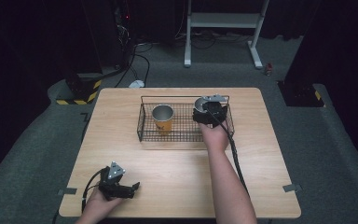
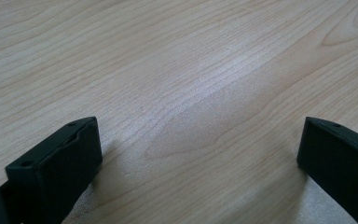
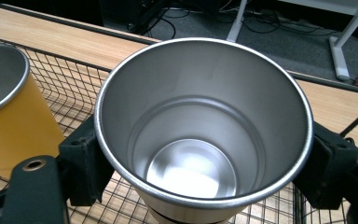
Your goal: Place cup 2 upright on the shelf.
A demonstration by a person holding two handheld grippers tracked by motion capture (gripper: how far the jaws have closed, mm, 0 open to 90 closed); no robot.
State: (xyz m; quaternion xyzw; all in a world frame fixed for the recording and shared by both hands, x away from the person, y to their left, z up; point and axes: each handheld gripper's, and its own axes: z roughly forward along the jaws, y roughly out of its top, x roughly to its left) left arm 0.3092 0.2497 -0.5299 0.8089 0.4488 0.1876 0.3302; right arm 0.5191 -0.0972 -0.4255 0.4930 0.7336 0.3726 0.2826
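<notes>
Gripping an upright steel cup, mouth up, the right gripper stands in the wire basket; left gripper jaws released.

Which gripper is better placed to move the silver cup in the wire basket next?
Right. The right gripper already has its jaws on both sides of the silver cup inside the wire basket. The left gripper rests open on the table, far away.

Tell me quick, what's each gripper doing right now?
Left gripper: open, holding nothing, low over the table.
Right gripper: shut on the steel cup in the wire basket.
</notes>
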